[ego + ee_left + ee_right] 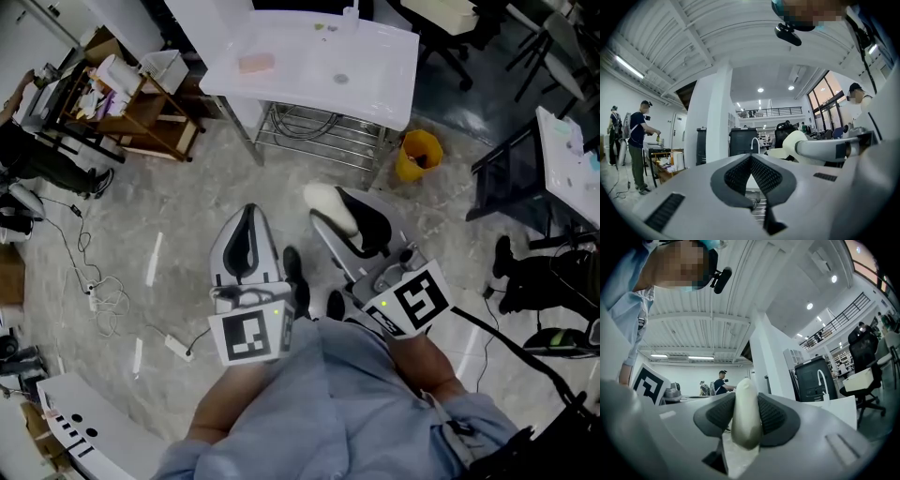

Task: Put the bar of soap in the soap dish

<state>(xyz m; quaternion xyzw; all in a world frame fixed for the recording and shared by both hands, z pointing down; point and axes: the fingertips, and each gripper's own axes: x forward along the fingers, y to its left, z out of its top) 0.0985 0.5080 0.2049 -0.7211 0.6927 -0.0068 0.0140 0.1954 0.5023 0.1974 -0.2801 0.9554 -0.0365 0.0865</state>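
In the head view, the left claw (247, 216) has its jaws together with nothing in them. Just beside it on the right, the right claw (342, 217) is clamped on the bar of soap (326, 199), whose pale end sticks out past the tips. Well ahead of both claws stands a white sink (375, 75). On its left part lies a small pink thing, probably the soap dish (256, 63), though it is too small to be sure. Only marbled floor (187, 216) lies between the claws and the sink. A wire rack (319, 131) sits under the sink, and a yellow bin (419, 155) stands ahead and right of the right claw. A wooden shelf (141, 117) is far off to the left, and cables (94, 281) trail on the floor left of the left claw.

In the left gripper view, the dark pads (764, 176) meet at the tips. Past them rises a faucet (754, 140). A person (637, 145) stands far to the left, and the right claw with the soap shows close on the right.

In the right gripper view, both pads press the sides of the soap, which stands upright between them. A black office chair (862, 357) is well off to the right.
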